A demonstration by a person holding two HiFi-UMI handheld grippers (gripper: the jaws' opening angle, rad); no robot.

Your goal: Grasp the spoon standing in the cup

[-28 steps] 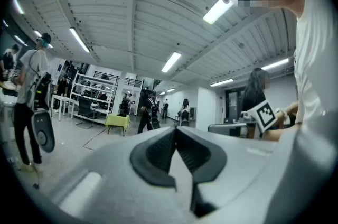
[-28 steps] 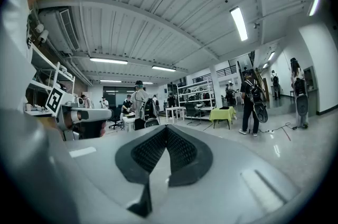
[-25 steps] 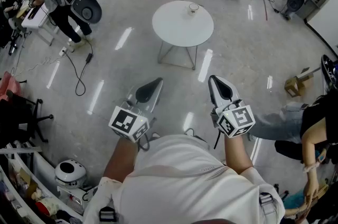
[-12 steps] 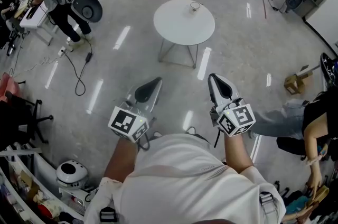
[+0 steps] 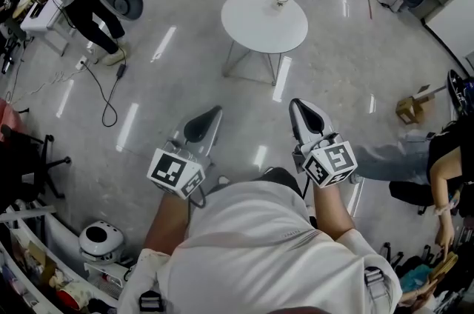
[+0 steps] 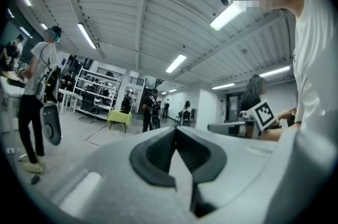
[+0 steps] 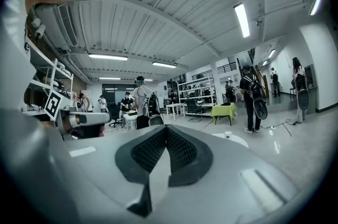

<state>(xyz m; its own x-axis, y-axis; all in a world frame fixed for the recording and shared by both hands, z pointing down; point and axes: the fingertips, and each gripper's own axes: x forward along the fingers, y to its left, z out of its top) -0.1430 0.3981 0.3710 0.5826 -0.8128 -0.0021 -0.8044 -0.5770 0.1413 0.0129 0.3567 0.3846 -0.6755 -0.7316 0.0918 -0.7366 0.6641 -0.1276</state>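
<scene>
A person in a white shirt (image 5: pixel 252 246) is standing on a glossy workshop floor (image 5: pixel 185 75), holding the left gripper (image 5: pixel 207 124) and the right gripper (image 5: pixel 305 116) side by side at waist height. Both are pointing toward a round white table (image 5: pixel 252 27) well ahead. Each gripper's own view is showing its ribbed dark pads pressed together at the tips, with nothing between them – both tongs are closed and empty. The cup (image 5: pixel 280 0) is sitting near the far edge of the tabletop, well apart from either gripper, and is also showing as a small pale shape in the right gripper view (image 7: pixel 227 134). The spoon in it is too small to make out. Other people are working around the room's edges.
</scene>
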